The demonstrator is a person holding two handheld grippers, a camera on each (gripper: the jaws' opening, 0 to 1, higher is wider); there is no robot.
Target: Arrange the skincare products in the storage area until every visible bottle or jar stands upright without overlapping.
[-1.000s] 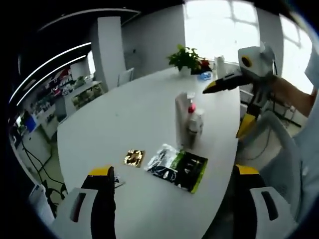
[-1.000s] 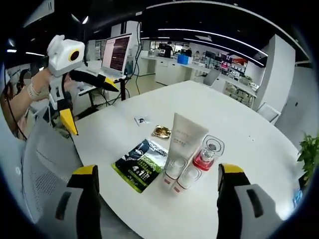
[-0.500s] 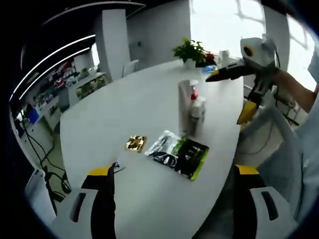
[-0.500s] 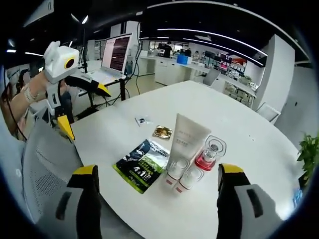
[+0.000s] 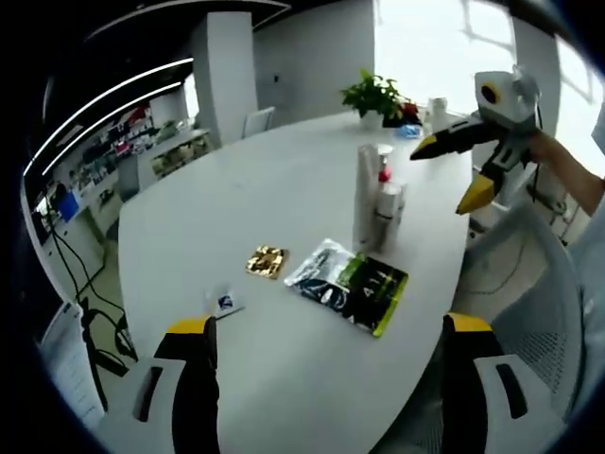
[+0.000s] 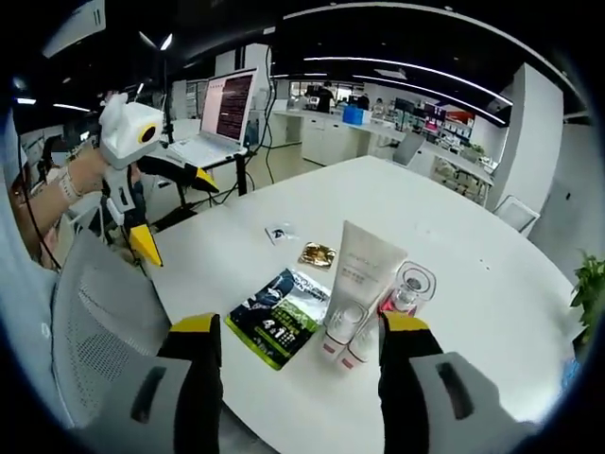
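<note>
A tall white tube [image 6: 364,272] stands on its cap on the white table [image 6: 473,236], with two small white-capped bottles [image 6: 341,327] in front and a clear jar with a red base [image 6: 408,288] beside it. In the left gripper view the same tube [image 5: 367,194] and bottles [image 5: 390,202] stand close together. A dark green sachet [image 6: 282,317] [image 5: 349,285] lies flat next to them. My right gripper [image 6: 301,323] [image 5: 452,172] is open and holds nothing, hovering short of the cluster. My left gripper [image 5: 329,324] [image 6: 175,216] is open and empty, off the table's edge.
A gold sachet [image 5: 267,261] [image 6: 318,255] and a small white sachet [image 5: 225,303] [image 6: 281,233] lie on the table. A mesh chair [image 6: 90,326] stands at the near edge, a laptop [image 6: 222,113] behind. A potted plant [image 5: 375,95] sits at the table's far end.
My right gripper's jaws have narrowed, still open. The left gripper view has drawn back and shifted, bringing the small white sachet into sight. The products have not moved.
</note>
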